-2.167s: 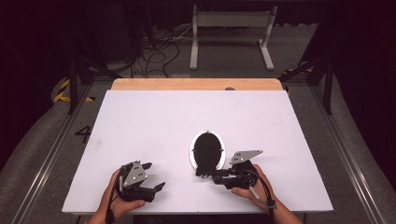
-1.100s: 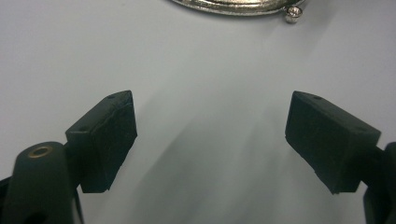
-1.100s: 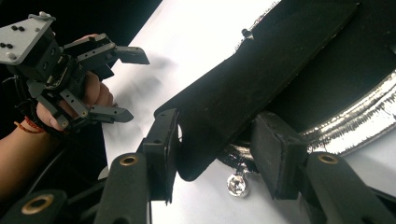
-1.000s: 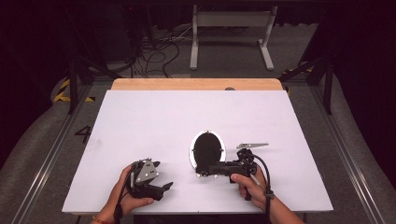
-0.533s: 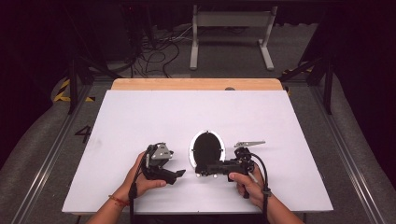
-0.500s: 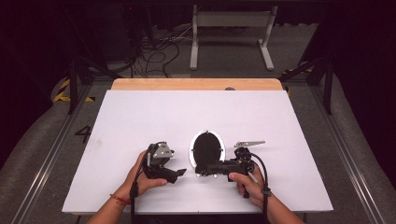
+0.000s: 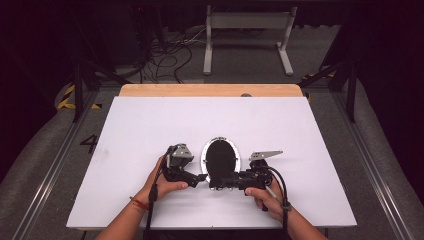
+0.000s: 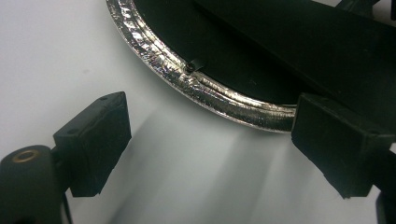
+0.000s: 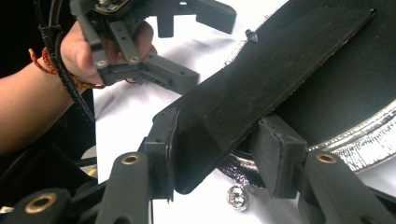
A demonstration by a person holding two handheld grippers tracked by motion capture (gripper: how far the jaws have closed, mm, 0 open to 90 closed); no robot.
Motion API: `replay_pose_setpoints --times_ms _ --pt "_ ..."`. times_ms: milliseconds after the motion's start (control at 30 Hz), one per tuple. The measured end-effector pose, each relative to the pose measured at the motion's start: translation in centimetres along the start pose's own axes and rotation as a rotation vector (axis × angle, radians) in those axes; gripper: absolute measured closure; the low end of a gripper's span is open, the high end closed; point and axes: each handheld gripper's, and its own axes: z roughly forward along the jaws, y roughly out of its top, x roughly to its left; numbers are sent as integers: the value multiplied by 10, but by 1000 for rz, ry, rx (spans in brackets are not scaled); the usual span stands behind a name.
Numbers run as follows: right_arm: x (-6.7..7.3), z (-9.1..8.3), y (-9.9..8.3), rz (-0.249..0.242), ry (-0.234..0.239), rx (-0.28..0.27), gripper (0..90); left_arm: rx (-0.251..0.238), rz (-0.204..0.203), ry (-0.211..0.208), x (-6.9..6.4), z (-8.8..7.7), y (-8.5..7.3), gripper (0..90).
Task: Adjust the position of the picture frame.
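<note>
Currently the oval mirror (image 7: 220, 160), dark-faced with a bright silver rim, lies flat on the white table (image 7: 150, 125), near the front edge and about midway between left and right.

Right gripper (image 7: 231, 181) comes in from the right, low over the mirror's near end. Its jaws clamp a flat black strip (image 9: 261, 93): in the right gripper view the pads press both edges of the strip, which slants out across the dark face. A small shiny stud (image 9: 237, 197) sits on the table just beside the near rim.

Left gripper (image 7: 200, 176) is at the mirror's near-left side. Its jaws have just been opening and now stand wide apart with nothing between them; in the left gripper view the silver rim (image 8: 205, 88) lies just beyond the pads (image 8: 95, 140), not touched.

Risks, as judged from here:
- Mirror lies flat, so a pad may fail to get under the rim; closing on the bevel could squeeze the mirror sideways across the smooth table.
- The two grippers are very near each other at the near rim; crowding could knock the strip askew in its grip.
- Strip dragging on the face could scuff it.
- A nudged stud could roll off the front edge.
</note>
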Motion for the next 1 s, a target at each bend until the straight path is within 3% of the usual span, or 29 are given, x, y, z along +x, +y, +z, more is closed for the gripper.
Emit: replay_pose_setpoints --times_ms 333,433,533,567,667,733,900,1000 --pt "4 -1 -1 -77 -15 1 538 -22 -60 -50 8 8 8 119" --pt "7 -2 -2 -108 -29 2 537 -38 -109 -81 10 8 10 118" --pt "9 -2 -3 -137 -37 -1 537 -38 -107 -79 12 8 11 116" --pt "10 -2 -4 -140 -40 -3 537 -25 -116 -62 12 9 11 125" --pt "10 -3 -5 -150 -39 -9 536 -34 -162 -83 13 9 12 170" --pt "11 -3 -5 -150 -42 -11 536 -36 -142 -86 13 8 12 188" --pt "12 -4 -6 -167 -43 -9 536 -40 -127 -152 13 8 8 248" --pt "13 -4 -6 -184 -45 -9 536 -40 -122 -168 14 7 9 258"
